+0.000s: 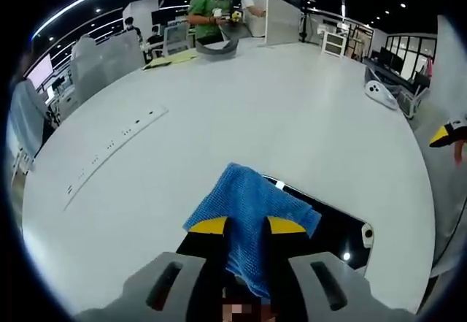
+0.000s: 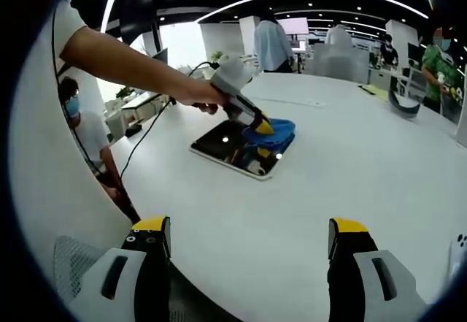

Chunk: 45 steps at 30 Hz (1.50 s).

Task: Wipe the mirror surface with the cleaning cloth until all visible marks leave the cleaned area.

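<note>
In my left gripper view, the left gripper has its yellow-tipped fingers clamped on the blue cloth, which bunches up between them and spreads out past the tips. The cloth lies on the near left part of the mirror, a dark glossy rectangle with a pale frame lying flat on the white tabletop. The bare part of the mirror runs out to the right of the cloth and reflects small ceiling lights.

From my right gripper view I see the same pairing from the side: the left gripper comes in from the left, held in a hand, tilted down with its tips on the cloth, which covers the far right end of the mirror. The near left half of the mirror is uncovered. A dark cable trails from that gripper over the left edge of the tabletop.

The right gripper hovers well apart from the mirror, above the near rim of the tabletop, with its fingers spread wide and nothing between them.

Far across the tabletop a person in a green top stands beside another in white. A white game controller lies near the right edge, and a row of small dark marks runs along the left side of the tabletop.
</note>
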### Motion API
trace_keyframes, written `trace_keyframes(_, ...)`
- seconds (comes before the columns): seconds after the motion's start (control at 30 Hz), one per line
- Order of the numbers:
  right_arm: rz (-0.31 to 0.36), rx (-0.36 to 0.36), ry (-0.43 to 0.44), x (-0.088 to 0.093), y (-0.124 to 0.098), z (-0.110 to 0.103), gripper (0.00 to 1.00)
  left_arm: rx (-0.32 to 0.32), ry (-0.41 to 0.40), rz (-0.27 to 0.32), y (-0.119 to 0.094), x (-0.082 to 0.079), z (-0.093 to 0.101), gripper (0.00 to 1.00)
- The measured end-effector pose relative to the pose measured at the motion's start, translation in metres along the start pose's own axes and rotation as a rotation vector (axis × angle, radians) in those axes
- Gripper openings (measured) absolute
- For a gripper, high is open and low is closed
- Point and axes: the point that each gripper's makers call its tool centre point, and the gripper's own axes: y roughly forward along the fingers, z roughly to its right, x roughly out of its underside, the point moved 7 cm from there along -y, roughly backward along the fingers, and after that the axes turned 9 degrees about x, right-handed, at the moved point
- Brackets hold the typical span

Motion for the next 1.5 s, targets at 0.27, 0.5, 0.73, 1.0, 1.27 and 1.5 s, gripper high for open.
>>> trace_keyframes(0.27, 0.0, -0.004, -0.004, -0.001, 0.002, 0.001, 0.89, 0.001, -0.007, 0.0, -0.004, 0.004, -0.005, 0.17)
trace_keyframes(0.5, -0.001, -0.009, -0.008, -0.003, 0.004, 0.0, 0.89, 0.001, -0.009, 0.004, -0.005, 0.004, -0.006, 0.17)
trace_keyframes(0.73, -0.001, -0.012, -0.01, -0.004, 0.005, 0.0, 0.89, 0.001, -0.022, 0.008, -0.006, 0.005, -0.007, 0.18)
trace_keyframes(1.0, 0.004, -0.017, -0.013, -0.006, 0.006, -0.002, 0.89, 0.003, -0.022, 0.012, -0.009, 0.009, -0.004, 0.18)
trace_keyframes(1.27, 0.007, -0.023, -0.021, -0.007, 0.006, -0.005, 0.89, 0.002, -0.027, 0.017, -0.012, 0.014, -0.001, 0.19)
trace_keyframes(1.5, 0.009, -0.023, -0.024, -0.006, 0.005, -0.006, 0.89, 0.005, -0.027, 0.018, -0.014, 0.018, 0.003, 0.19)
